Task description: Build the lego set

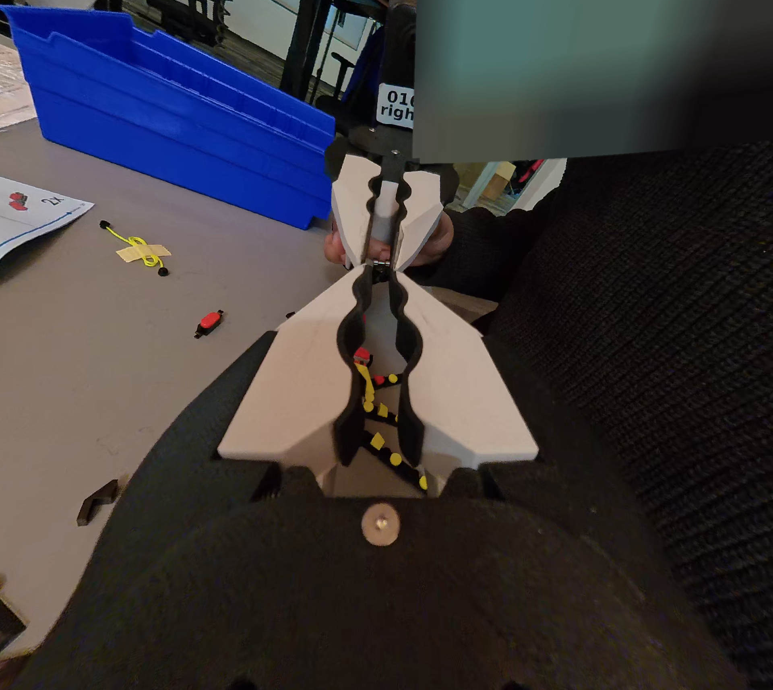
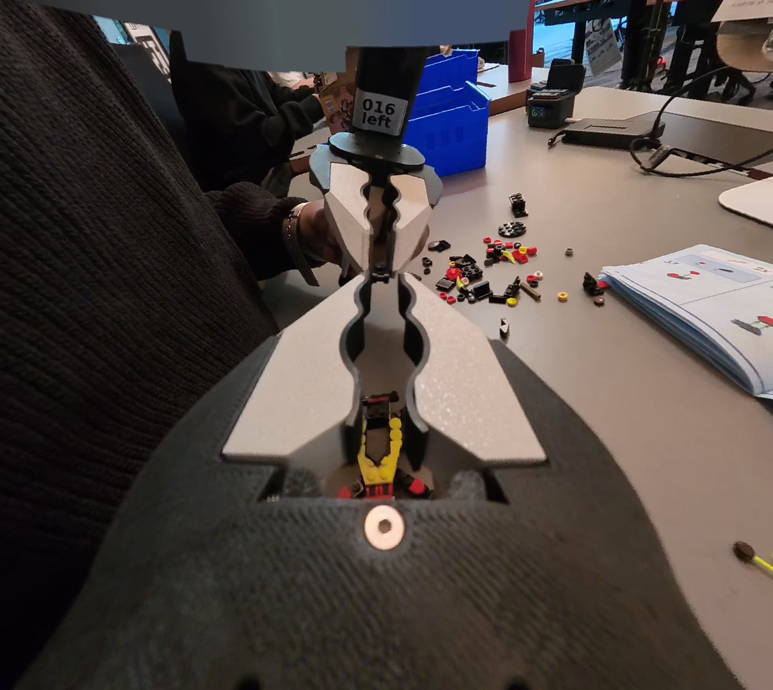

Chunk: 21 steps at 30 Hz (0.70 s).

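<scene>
My two grippers meet tip to tip above the grey table [image 1: 125, 377]. A small black and silver lego piece [image 1: 380, 263] sits pinched where the tips meet; it also shows in the right wrist view [image 2: 380, 271]. My left gripper [image 1: 379, 269] and my right gripper [image 2: 380, 281] are both nearly closed on it. The right gripper shows opposite in the left wrist view [image 1: 380, 258], the left gripper in the right wrist view [image 2: 380, 266]. A yellow, black and red lego model [image 2: 378, 448] lies below, seen through the finger gap, also in the left wrist view [image 1: 376, 419].
A blue bin [image 1: 167, 105] stands at the back. Loose lego pieces [image 2: 489, 272] lie beside an instruction booklet [image 2: 690, 306]. A yellow string with tape [image 1: 140, 251], a red-black piece [image 1: 209, 322] and a black angled piece [image 1: 98, 500] lie nearby. A dark-sleeved person sits close. Left and right tips are no more than a few centimetres apart.
</scene>
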### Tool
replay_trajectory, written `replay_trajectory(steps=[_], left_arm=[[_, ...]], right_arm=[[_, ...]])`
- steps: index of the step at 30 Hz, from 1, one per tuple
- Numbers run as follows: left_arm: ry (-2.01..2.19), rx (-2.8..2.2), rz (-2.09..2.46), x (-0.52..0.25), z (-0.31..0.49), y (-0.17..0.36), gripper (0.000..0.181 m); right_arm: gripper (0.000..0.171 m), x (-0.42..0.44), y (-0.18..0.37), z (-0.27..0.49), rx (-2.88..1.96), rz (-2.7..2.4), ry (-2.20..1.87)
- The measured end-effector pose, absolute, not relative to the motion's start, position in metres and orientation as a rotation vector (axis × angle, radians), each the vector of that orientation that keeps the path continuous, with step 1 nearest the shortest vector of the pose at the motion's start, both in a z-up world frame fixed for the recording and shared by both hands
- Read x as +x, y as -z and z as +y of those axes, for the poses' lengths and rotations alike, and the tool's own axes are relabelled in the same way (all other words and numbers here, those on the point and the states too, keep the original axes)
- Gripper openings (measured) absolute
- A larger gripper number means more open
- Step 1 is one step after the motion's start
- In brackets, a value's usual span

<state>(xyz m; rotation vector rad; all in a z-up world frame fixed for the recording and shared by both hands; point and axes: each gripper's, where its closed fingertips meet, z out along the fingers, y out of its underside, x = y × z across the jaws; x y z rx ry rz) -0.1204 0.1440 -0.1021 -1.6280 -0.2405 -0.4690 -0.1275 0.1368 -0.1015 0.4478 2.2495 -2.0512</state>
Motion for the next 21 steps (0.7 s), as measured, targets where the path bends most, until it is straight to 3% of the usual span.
replay_trajectory(steps=[16, 21], left_arm=[[0.472, -1.632, -0.235, -0.12, 0.144, 0.105, 0.006], [0.431, -1.645, -0.286, -0.131, 0.141, 0.11, 0.005]], right_arm=[[0.009, -0.127, 0.105, 0.136, 0.459, 2.24, 2.02], [0.02, -0.139, 0.117, 0.145, 0.579, 2.245, 1.967]])
